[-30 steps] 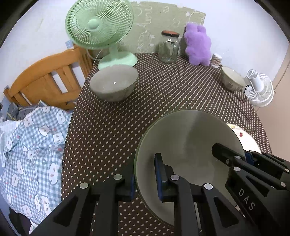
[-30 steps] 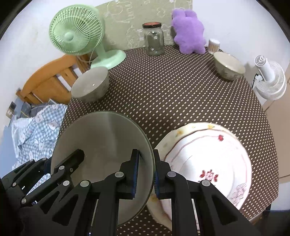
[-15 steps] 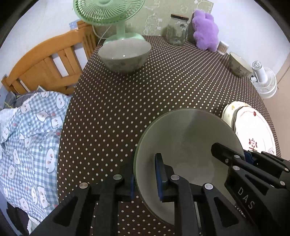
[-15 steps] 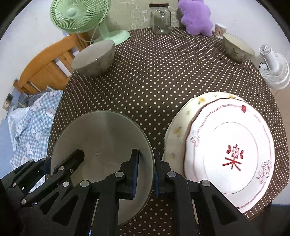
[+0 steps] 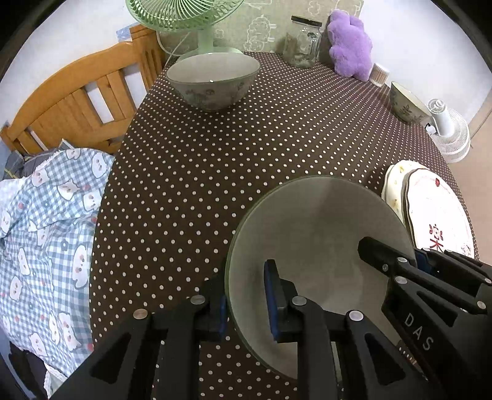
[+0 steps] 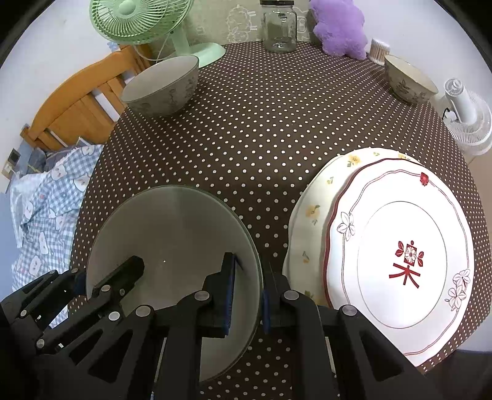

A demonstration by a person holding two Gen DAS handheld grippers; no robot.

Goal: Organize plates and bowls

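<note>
Bowl (image 5: 319, 234) lowered to table, rim btwn opening left claw (image 5: 246, 303)

A big bowl (image 6: 172, 246) is sitting at the near left of the table (image 6: 276, 123), with two stacked plates (image 6: 399, 261) lying just to its right, the top plate resting on the lower one (image 6: 310, 215). A second bowl (image 6: 161, 86) is standing at the far left, a fan (image 6: 144, 18) behind it. A jar (image 6: 279, 27) and a plush toy (image 6: 338, 27) are sitting at the far edge. A third bowl (image 6: 409, 80) is sitting far right, near a cup of sticks (image 6: 379, 50). A chair (image 5: 77, 101) is standing left of the table.
</note>
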